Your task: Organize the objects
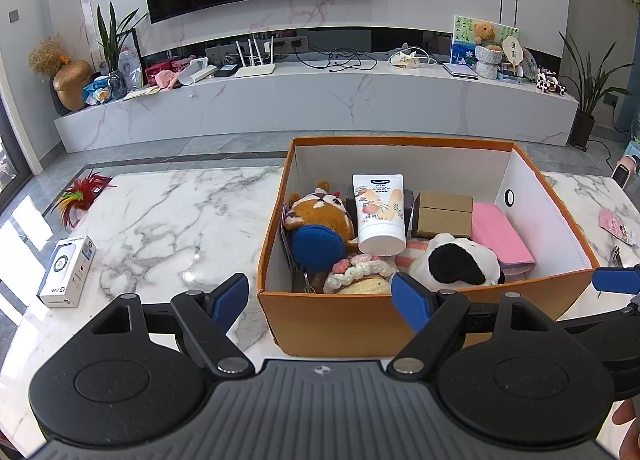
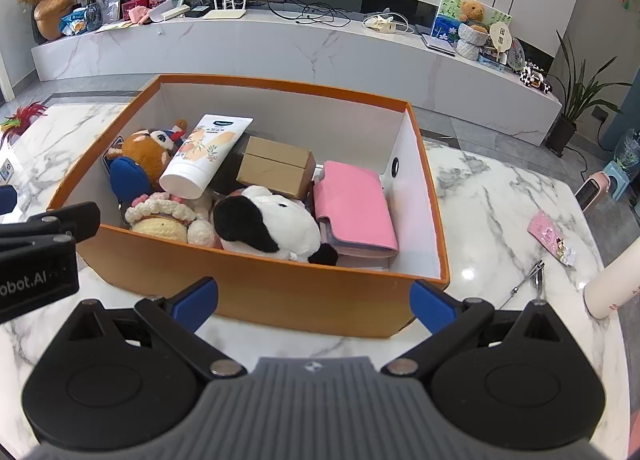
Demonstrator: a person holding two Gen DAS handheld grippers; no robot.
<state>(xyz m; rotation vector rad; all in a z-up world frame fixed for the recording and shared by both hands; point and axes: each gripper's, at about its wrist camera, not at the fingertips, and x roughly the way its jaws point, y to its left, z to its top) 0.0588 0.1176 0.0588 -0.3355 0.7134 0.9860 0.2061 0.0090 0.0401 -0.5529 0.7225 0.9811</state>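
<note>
An orange box (image 1: pixel 344 314) (image 2: pixel 248 284) stands on the marble table. Inside lie a brown plush (image 1: pixel 324 211), a blue round pouch (image 1: pixel 318 246), a white tube (image 1: pixel 380 213) (image 2: pixel 206 155), a tan carton (image 1: pixel 442 215) (image 2: pixel 276 167), a pink case (image 1: pixel 502 234) (image 2: pixel 354 211), a black-and-white plush (image 1: pixel 456 260) (image 2: pixel 268 223) and a crocheted doll (image 1: pixel 360 276) (image 2: pixel 164 215). My left gripper (image 1: pixel 320 300) hangs open at the box's near wall, nothing between its pads. My right gripper (image 2: pixel 314 306) is open just before the same wall, empty.
A small white carton (image 1: pixel 66 272) and a red feather toy (image 1: pixel 82 193) lie on the table to the left. To the right lie a pink packet (image 2: pixel 550 238), a metal clip (image 2: pixel 528 280) and a cream bottle (image 2: pixel 614 284). A TV bench (image 1: pixel 320 99) runs behind.
</note>
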